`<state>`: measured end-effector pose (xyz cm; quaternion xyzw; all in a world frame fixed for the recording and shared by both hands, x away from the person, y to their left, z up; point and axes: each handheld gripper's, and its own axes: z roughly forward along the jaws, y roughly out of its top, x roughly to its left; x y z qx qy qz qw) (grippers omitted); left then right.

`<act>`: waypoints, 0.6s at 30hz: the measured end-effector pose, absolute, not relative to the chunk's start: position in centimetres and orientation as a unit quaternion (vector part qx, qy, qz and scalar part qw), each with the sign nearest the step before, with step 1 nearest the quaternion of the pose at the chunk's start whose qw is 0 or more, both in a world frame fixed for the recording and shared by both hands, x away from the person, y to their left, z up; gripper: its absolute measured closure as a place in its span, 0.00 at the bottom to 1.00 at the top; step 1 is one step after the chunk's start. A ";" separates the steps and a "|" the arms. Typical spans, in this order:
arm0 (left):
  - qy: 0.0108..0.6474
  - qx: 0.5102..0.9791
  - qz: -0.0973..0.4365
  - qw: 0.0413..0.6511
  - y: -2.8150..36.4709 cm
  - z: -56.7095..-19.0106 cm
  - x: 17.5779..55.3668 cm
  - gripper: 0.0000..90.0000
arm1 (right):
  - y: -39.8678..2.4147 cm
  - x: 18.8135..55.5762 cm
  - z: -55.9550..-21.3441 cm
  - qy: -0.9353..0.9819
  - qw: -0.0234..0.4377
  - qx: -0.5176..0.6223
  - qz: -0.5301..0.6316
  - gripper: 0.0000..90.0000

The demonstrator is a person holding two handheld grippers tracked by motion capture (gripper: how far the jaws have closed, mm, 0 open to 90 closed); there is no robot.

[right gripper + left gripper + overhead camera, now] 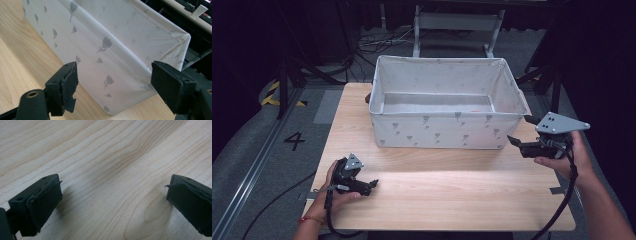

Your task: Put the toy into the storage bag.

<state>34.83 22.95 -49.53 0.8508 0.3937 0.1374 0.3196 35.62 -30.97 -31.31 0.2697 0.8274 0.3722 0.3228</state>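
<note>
A white fabric bin (pixel 444 127) printed with small grey flowers stands on the far half of the table (pixel 447 195), its long side facing the person and its open top showing a bare grey floor with a faint orange speck near the right end that is too small to identify. The right tool (pixel 524 135) is held just off the bin's near right corner, pointing toward it; in the right gripper view its jaws stand wide apart with nothing between them, and the bin's corner (pixel 112 75) sits framed in the gap, near but not touched. The left tool (pixel 373 184) rests low over the near left part of the table, well apart from the bin; in the left gripper view its jaws are also spread and empty, with bare wood grain (pixel 112 170) between them. Judging from this, the work on the bin has hardly begun: no pad presses on the fabric, the bin sits square and upright, and neither side is pinched or folded. What seems to be left is nearly everything, starting with the right tool closing on the rim or corner wall, and very likely the left tool coming across to take the other end.
</note>
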 end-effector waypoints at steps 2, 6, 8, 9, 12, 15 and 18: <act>0.394 0.851 0.137 0.320 23.0 -49.5 34.8 0.00 | -31.2 35.2 -31.9 0.825 0.326 0.274 0.372 0.25; 0.394 0.851 0.138 0.320 23.0 -49.5 34.8 0.00 | -31.5 34.5 -33.0 0.831 0.327 0.266 0.364 0.24; 0.394 0.851 0.138 0.320 22.9 -49.5 34.8 0.00 | -31.7 34.1 -33.7 0.834 0.330 0.267 0.352 0.24; 0.394 0.850 0.138 0.320 22.9 -49.5 34.8 0.00 | -31.9 33.9 -34.1 0.835 0.329 0.268 0.352 0.24; 0.395 0.850 0.139 0.319 22.9 -49.5 34.8 0.00 | -32.3 33.6 -35.0 0.837 0.325 0.272 0.346 0.24; 0.398 0.849 0.136 0.320 22.9 -49.5 34.7 0.01 | -33.0 33.5 -36.5 0.837 0.317 0.284 0.345 0.24; 0.398 0.849 0.136 0.320 22.9 -49.5 34.7 0.01 | -33.4 33.5 -37.4 0.837 0.312 0.294 0.341 0.25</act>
